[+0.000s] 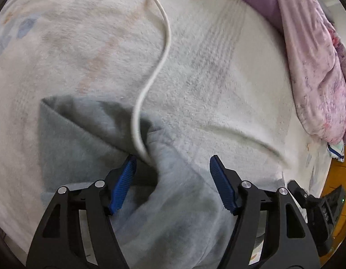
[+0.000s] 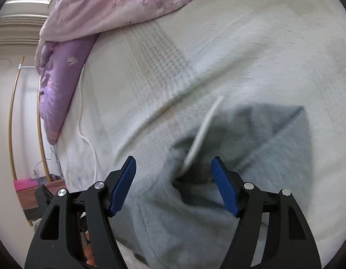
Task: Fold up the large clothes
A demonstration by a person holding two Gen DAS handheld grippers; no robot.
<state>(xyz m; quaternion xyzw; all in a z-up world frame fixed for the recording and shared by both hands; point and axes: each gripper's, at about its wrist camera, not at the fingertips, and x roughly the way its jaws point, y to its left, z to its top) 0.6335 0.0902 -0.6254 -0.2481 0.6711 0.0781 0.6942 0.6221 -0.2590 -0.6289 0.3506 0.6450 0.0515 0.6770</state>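
Grey fleecy garment (image 1: pixel 173 201) (image 2: pixel 217 201), apparently hoodie, lies rumpled, partly folded; white drawcord (image 1: pixel 150 78) trails away.

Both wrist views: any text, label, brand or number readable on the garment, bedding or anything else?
None readable.
Grey garment: no tag or print visible.
Pink quilt: floral pattern only.
Purple pillow: a snowflake motif, no lettering.
Black device: markings too small and blurred.
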